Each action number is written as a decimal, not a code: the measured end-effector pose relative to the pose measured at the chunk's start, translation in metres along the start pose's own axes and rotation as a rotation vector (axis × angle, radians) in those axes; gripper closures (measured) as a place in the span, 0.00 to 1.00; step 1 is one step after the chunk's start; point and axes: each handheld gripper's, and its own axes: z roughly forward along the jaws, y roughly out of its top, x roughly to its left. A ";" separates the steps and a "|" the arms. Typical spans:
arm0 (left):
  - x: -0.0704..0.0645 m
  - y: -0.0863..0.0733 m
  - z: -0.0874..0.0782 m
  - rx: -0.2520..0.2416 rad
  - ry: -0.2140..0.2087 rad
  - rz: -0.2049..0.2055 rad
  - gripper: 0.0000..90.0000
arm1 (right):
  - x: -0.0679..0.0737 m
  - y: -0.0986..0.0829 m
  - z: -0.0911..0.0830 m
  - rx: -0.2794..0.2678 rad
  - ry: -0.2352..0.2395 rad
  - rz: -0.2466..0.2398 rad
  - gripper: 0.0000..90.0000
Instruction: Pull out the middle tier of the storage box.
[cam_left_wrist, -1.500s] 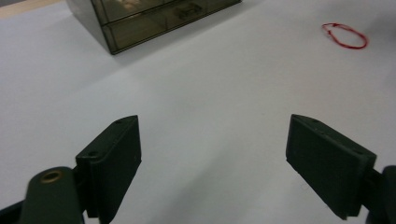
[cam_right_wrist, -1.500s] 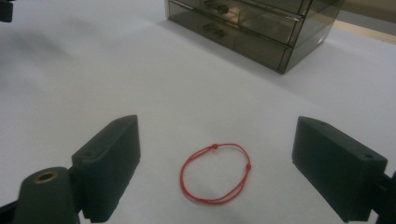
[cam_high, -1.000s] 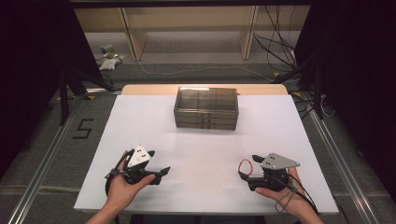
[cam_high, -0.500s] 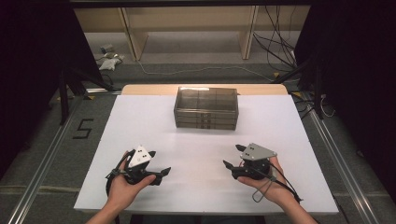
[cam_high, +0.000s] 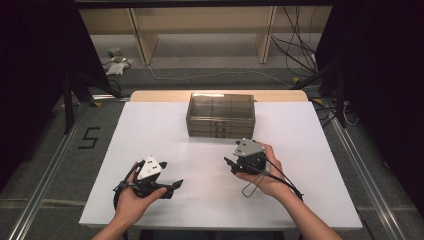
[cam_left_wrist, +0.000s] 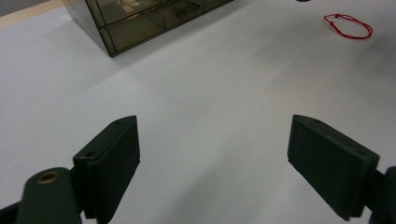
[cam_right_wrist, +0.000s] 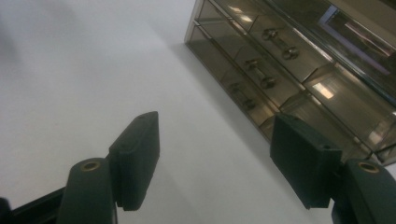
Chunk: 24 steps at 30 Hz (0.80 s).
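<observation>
Smoked-brown translucent plastic drawer cabinet (cam_high: 221, 115), three stacked tiers with small metal pulls, is set at the far middle of the white table (cam_high: 150, 130). Right gripper (cam_high: 231, 164) is held just short of the cabinet's front, tilted, jaws spread wide with nothing between them; in the right gripper view the drawer fronts (cam_right_wrist: 275, 60) are seen ahead and to the right of the jaws. Left gripper (cam_high: 176, 184) is held low over the near table, well apart from the cabinet, jaws likewise parted and empty. Red cord loop (cam_left_wrist: 348, 25) is seen lying on the table, ahead and right of the left jaws.
</observation>
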 end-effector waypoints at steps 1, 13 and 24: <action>0.001 0.000 -0.001 -0.002 0.003 -0.004 0.19 | -0.001 0.002 0.004 0.007 -0.007 -0.009 0.37; 0.001 -0.001 -0.001 -0.004 0.000 -0.011 0.19 | -0.001 0.021 0.055 0.097 -0.129 -0.147 0.45; 0.001 -0.001 0.000 0.001 -0.007 0.001 0.19 | 0.001 0.016 0.076 0.134 -0.265 -0.261 0.55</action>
